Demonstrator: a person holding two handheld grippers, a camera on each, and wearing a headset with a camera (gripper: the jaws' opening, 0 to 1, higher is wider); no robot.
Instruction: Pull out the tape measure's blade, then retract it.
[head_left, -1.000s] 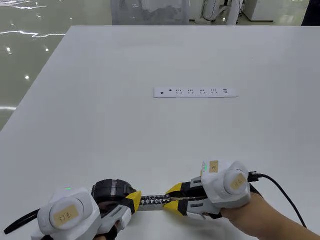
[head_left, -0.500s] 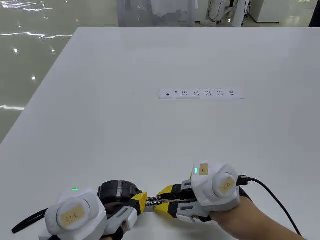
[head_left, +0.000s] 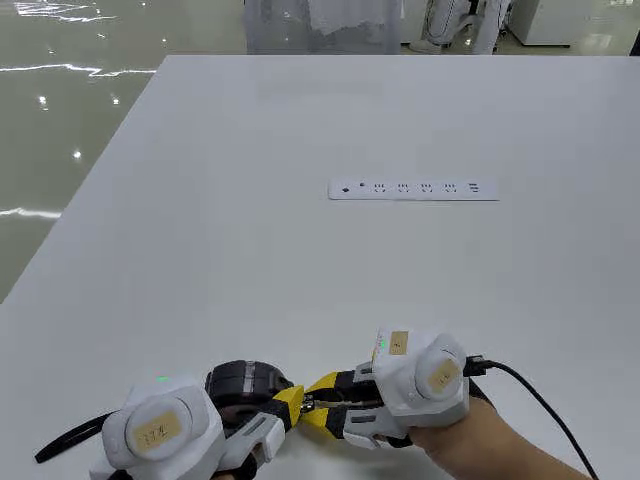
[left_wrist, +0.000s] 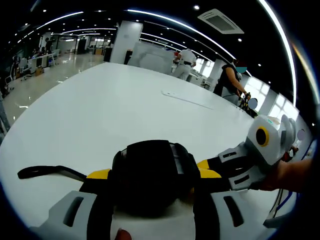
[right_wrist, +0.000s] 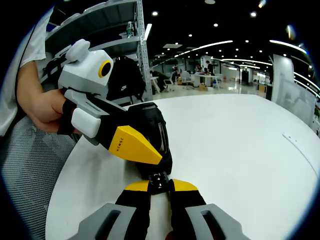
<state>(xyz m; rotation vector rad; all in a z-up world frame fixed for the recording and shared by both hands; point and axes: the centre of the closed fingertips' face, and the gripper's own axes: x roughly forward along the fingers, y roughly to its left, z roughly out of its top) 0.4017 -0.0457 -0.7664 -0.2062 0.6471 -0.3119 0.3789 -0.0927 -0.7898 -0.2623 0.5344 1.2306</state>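
While left gripper (left_wrist: 154, 176) clamps the rounded black tape measure (head_left: 245, 382) (chunky), right gripper (head_left: 316, 403) pinches its metal hook (right_wrist: 159, 177).

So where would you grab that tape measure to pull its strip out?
By the small end hook at the mouth of the tape measure, coming straight at that mouth side: it's the one thin tab to pinch. The right tool pinches it there, while the left tool clamps the round case.

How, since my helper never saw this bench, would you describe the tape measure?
On the white table, look at the near edge, nearer than the white power strip. The tape measure is clamped in the left gripper, blade tip pinched by the right gripper: the one round black case.
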